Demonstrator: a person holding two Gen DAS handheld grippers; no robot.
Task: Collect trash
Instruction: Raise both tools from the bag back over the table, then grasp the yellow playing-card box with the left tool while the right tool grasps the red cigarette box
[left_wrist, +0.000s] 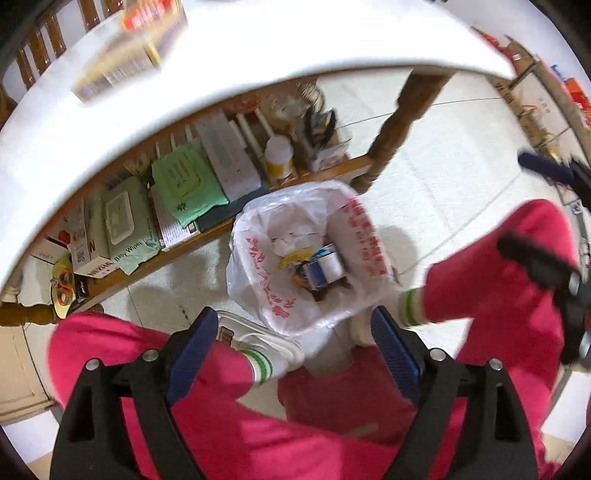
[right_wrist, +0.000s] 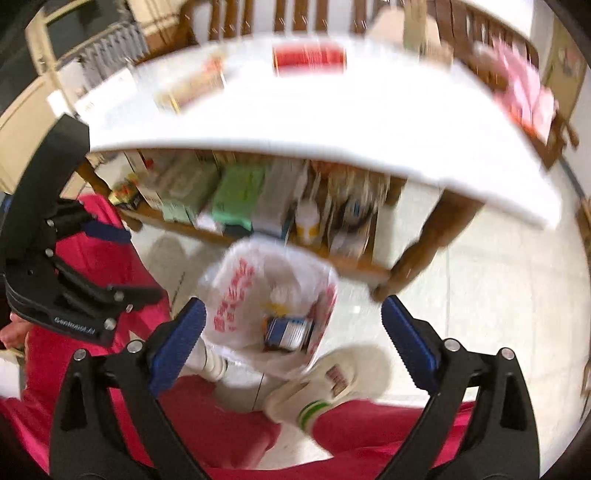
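A white plastic bag (left_wrist: 258, 258) with red print stands open on the tiled floor between a person's feet. Inside it lie crumpled paper, a yellow wrapper (left_wrist: 293, 258) and a blue-and-white can (left_wrist: 325, 271), which also shows in the right wrist view (right_wrist: 290, 330). My left gripper (left_wrist: 293, 317) hangs well above the bag and points down, its jaws open with nothing between the blue pads. My right gripper (right_wrist: 293, 306) is also high over the bag, open wide and empty. Its fingers (left_wrist: 532, 258) show blurred at the right edge of the left wrist view.
A white tabletop (left_wrist: 258, 48) with several boxes (left_wrist: 129, 55) spans the top of both views. Its lower wooden shelf (left_wrist: 325, 171) carries wipes packs (left_wrist: 127, 225), boxes and a white bottle (left_wrist: 279, 155). A table leg (left_wrist: 399, 122) stands near the bag. Pink-trousered legs (left_wrist: 480, 288) and white slippers (right_wrist: 325, 380) flank it.
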